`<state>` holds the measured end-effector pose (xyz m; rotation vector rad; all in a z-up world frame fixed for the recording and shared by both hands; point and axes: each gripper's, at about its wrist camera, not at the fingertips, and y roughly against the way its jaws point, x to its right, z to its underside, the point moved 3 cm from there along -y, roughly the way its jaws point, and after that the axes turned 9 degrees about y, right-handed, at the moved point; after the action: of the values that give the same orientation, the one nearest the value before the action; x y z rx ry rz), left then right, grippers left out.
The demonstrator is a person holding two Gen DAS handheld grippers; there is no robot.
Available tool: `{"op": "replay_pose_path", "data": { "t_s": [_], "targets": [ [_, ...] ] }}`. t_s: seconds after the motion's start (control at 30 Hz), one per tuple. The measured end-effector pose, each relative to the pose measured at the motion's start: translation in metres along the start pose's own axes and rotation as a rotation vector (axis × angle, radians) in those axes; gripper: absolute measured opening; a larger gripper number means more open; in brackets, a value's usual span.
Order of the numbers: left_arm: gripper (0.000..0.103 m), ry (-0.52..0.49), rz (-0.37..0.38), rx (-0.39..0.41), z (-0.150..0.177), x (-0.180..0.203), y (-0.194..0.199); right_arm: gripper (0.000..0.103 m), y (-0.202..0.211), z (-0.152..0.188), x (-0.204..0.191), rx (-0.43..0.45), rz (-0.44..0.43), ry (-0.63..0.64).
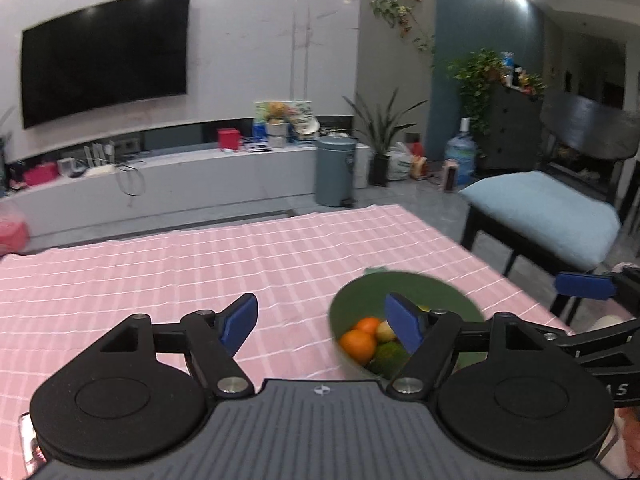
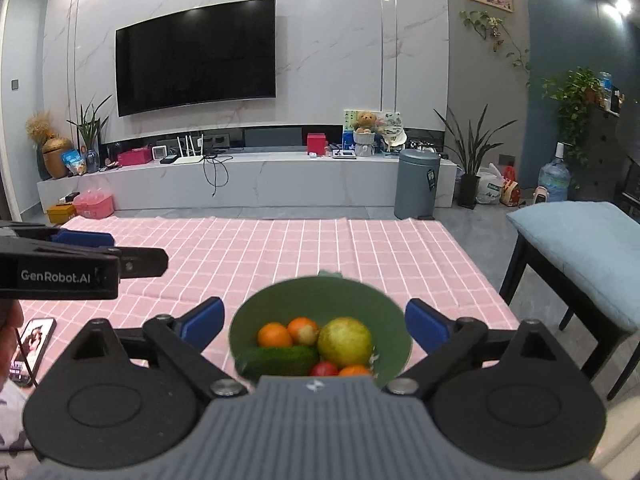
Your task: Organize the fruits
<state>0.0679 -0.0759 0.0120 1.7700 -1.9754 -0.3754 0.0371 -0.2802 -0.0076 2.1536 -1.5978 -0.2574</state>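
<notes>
A green bowl (image 2: 320, 292) stands on the pink checked tablecloth (image 2: 280, 248). It holds oranges (image 2: 274, 334), a large yellow-green fruit (image 2: 346, 342), a cucumber (image 2: 280, 360) and a red tomato (image 2: 324, 368). My right gripper (image 2: 316, 324) is open, and the bowl shows between its blue pads without touching them. My left gripper (image 1: 322, 320) is open too, over bare cloth, with the bowl (image 1: 400, 288) behind its right finger. Neither gripper holds anything. The right gripper's blue pad (image 1: 586, 286) shows at the far right of the left wrist view.
A phone (image 2: 32, 344) with its screen lit lies on the cloth at the near left, beside a person's hand (image 2: 10, 316). A dark chair with a light blue cushion (image 2: 580, 248) stands off the table's right edge. Beyond the far edge are a grey bin (image 2: 416, 184) and a TV bench.
</notes>
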Motion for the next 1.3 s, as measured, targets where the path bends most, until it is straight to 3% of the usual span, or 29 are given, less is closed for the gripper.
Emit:
{"op": "replay_pose_path", "data": {
  "t_s": [0.37,0.67,1.3],
  "targets": [
    [0.090,-0.030,-0.137,-0.087,0.046,-0.003,-0.001,0.093,0.004,0.044,-0.018,-0.056,-0.012,-0.055],
    [0.090,-0.036,-0.156,-0.133,0.060,-0.005,0.001,0.095,0.003,0.057,-0.022,-0.053,-0.009,-0.070],
    [0.090,-0.036,-0.159,-0.145,0.061,-0.007,0.002,0.095,0.000,0.058,-0.018,-0.063,-0.025,-0.085]
  ]
}}
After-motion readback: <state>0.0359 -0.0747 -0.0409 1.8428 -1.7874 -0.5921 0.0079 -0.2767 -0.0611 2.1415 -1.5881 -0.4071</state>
